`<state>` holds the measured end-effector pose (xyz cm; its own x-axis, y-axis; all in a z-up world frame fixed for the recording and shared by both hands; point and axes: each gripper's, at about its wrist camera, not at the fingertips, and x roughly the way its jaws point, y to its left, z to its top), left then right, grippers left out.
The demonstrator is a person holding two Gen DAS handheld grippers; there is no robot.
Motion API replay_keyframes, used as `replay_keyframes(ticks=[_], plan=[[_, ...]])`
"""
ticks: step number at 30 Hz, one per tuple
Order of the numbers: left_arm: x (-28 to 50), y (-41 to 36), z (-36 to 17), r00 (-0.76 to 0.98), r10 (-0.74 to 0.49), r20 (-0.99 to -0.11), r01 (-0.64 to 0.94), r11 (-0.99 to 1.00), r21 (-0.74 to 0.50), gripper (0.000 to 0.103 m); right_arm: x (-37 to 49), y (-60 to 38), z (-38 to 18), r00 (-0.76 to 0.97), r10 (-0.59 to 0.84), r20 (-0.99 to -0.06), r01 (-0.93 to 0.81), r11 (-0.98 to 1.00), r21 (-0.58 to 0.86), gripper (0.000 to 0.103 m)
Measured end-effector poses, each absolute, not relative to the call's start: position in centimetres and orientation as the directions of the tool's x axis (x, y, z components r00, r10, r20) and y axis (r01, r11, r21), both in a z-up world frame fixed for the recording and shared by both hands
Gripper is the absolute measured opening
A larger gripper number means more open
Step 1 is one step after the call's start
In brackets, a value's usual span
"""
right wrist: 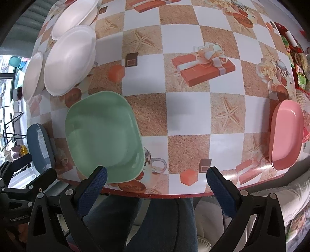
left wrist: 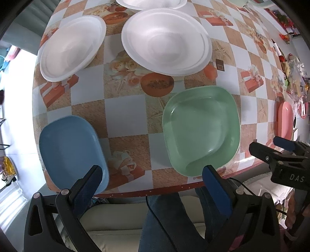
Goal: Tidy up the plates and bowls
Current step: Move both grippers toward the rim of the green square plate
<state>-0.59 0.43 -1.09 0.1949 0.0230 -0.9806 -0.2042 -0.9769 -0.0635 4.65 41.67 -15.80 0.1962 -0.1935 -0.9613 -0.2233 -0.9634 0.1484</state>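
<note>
A green square plate [left wrist: 201,129] lies near the table's front edge; it also shows in the right wrist view [right wrist: 102,135]. A blue plate [left wrist: 69,149] lies to its left at the table's corner, seen too in the right wrist view [right wrist: 39,145]. A pink plate [right wrist: 286,133] lies at the right. Three white foam bowls stand behind: one [left wrist: 166,40], one [left wrist: 71,46], and one at the far edge [left wrist: 151,3]. My left gripper [left wrist: 153,178] is open and empty over the front edge between blue and green plates. My right gripper [right wrist: 157,180] is open and empty, right of the green plate.
The table [right wrist: 186,108] has a checkered cloth with a red front edge. Clutter of packets and small items [left wrist: 292,77] lines the far right side. My legs and a pale seat cushion [left wrist: 116,215] are below the edge.
</note>
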Motion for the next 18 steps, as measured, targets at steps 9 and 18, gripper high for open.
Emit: replay_keyframes(ticks=[9,18], plan=[[-0.3,0.7,-0.8,0.129,-0.036,-0.991,-0.242,-0.970,0.004,0.103,4.0,42.1,-15.1,0.172,-0.190,-0.967,-0.141,-0.976,0.166,0.103],[-0.3,0.1,-1.7,0.157,-0.024,-0.987,-0.215,-0.976,-0.011,0.103,4.5,39.9,-15.2,0.128,-0.194,-0.973,-0.053,-0.981,0.188,0.103]])
